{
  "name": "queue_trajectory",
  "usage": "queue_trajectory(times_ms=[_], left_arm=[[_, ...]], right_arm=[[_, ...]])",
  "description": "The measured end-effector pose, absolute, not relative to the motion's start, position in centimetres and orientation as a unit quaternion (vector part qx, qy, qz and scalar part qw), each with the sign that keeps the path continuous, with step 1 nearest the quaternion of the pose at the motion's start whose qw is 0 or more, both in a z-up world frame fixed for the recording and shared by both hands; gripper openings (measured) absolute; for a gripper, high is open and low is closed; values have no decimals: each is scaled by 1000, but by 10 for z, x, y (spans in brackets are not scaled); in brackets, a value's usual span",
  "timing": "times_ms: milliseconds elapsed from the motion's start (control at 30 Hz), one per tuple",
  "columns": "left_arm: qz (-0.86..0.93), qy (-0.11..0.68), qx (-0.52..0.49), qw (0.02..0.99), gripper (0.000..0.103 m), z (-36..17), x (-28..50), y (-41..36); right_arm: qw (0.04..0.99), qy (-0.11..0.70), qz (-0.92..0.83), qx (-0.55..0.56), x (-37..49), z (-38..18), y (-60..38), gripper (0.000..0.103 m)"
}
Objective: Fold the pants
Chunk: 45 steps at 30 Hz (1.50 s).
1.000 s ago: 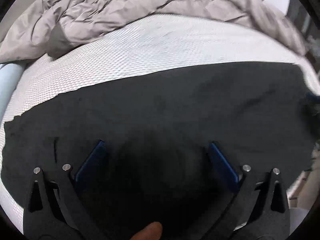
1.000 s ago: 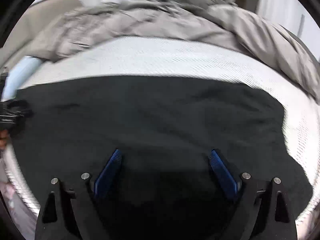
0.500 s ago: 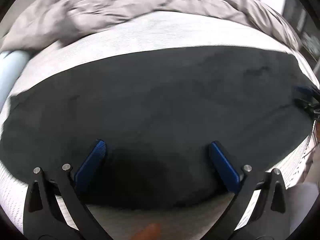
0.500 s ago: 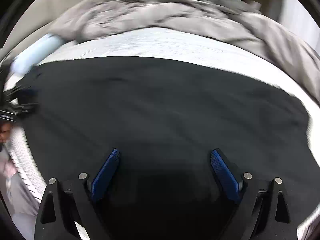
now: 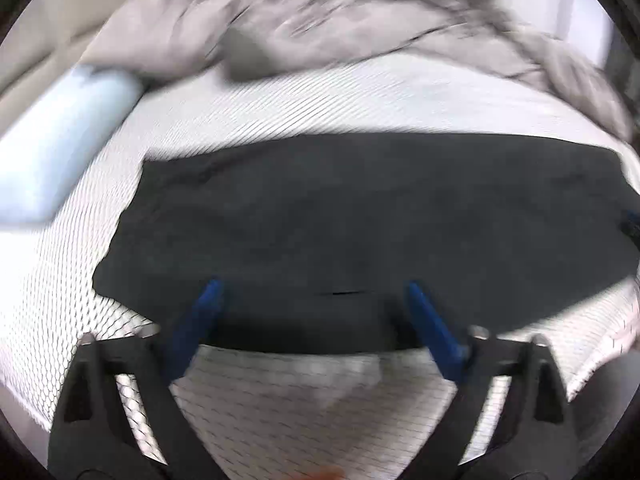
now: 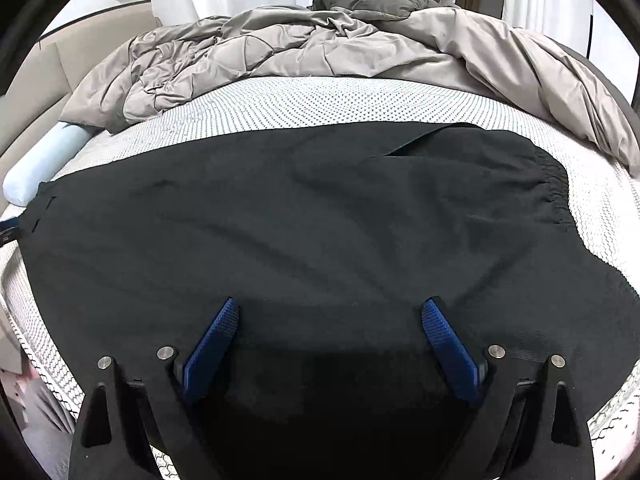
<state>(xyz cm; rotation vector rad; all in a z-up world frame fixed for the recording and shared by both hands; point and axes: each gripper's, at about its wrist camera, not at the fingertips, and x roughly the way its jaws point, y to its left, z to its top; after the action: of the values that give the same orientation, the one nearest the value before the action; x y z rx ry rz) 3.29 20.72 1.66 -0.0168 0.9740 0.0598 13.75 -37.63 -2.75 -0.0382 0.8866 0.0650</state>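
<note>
The black pants (image 6: 304, 232) are laid out flat across the white patterned mattress (image 6: 320, 100), stretched sideways, with the gathered elastic waistband (image 6: 554, 184) seen at the right end in the right wrist view. A few soft wrinkles are seen running across the fabric, nothing bunched up. In the left wrist view the same pants (image 5: 360, 220) are seen as a dark band across the mattress (image 5: 304, 408), with the near edge lying right about at the fingertips, though that view is pretty smeared by blur.

The right gripper (image 6: 330, 308) is spread wide, blue pads (image 6: 210, 350) well apart, nothing pinched between them; only the cloth is seen behind the pads, and whether it's actually touched can't be told. The left gripper (image 5: 312, 286) is likewise splayed wide and nothing is gripped, with its blue pads (image 5: 434, 332) seen over the near hem of the pants.

Behind the pants a rumpled grey comforter (image 6: 320, 44) is piled along the far side of the bed, and a pale blue bolster (image 6: 44, 164) is seen at the left edge, near the leg end.
</note>
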Motion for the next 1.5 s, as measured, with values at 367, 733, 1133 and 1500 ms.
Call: queue_trajectory(times_ms=[367,733,1133,1500], left_arm=[[107,464,-46,878,14,24,17,274],[92,472,-38,876,24,-1,77,281],[72,494,15,866,55,-1,141,242],[45,436,-59,897,60,47,68,154]], right_arm=[[904,425,44,-16,136,-29,-379,95],[901,431,42,-15,137,-28,-378,96],[900,434,40,-14,137,-27,-377,98],[906,415,78,-2,128,-9,-347,98]])
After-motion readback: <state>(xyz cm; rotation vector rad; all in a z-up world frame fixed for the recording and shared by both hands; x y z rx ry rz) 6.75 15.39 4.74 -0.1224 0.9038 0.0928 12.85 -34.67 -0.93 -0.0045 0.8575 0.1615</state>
